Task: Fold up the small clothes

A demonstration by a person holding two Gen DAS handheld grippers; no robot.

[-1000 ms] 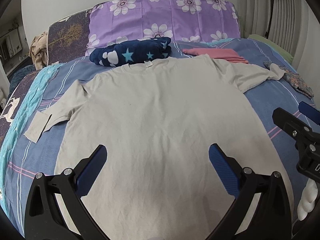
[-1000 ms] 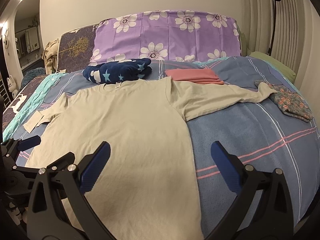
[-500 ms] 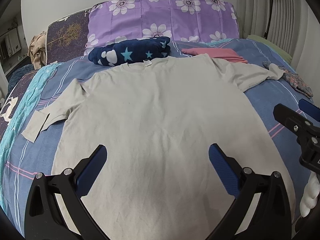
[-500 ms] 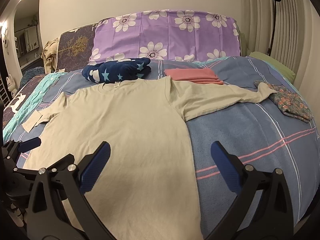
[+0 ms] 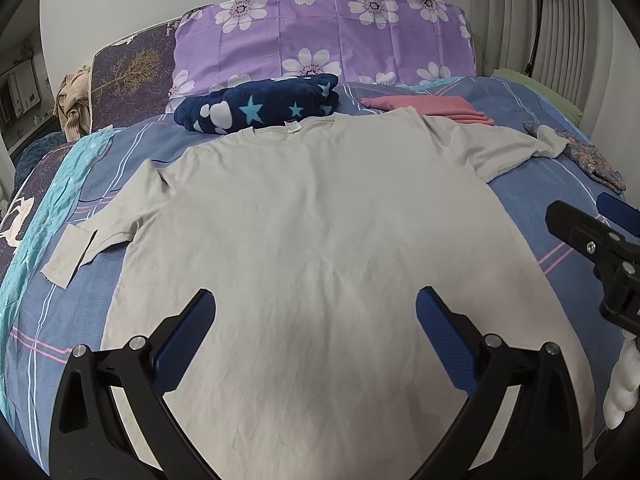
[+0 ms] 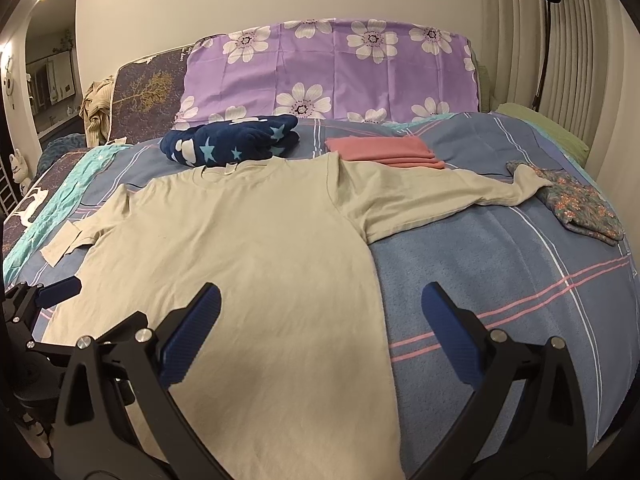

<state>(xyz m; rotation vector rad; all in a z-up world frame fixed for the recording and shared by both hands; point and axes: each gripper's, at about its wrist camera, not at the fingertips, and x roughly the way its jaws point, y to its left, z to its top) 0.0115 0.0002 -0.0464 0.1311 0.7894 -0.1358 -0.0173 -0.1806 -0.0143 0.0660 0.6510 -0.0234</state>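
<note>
A: So, the left gripper (image 5: 316, 320) sits at the bottom centre of its own view, jaws spread wide, nothing between the blue pads (image 5: 186, 334). Under the gap is only the lower body of the shirt (image 5: 320, 220).

B: And the right gripper (image 6: 320, 320)?

A: Bottom centre of its view too, just as wide apart and empty. Its left pad is over the shirt, its right pad over bare blue bedspread (image 6: 500, 272), so the shirt's side edge runs down between the two fingers.

B: Where does the shirt lie?

A: Spread flat, collar toward the top of the frame, filling the middle of both views. One sleeve runs to the left edge, its cuff turned over on the bedspread. The other sleeve stretches to the right and its end lies on a flowered cloth (image 6: 580, 208).

B: What crowds the edges?

A: Above the collar, touching it or nearly so, a dark blue starred blanket (image 5: 260, 106). Just to the right of that, a folded pink cloth (image 6: 384, 152) at the shoulder. Behind both, a purple flowered pillow (image 5: 328, 36).

B: Free room?

A: Lower right of the right view is open bedspread with pink stripes. At the left, a narrower strip of bedspread beside the shirt, then a turquoise cloth (image 5: 52, 200) at the frame's edge.
</note>
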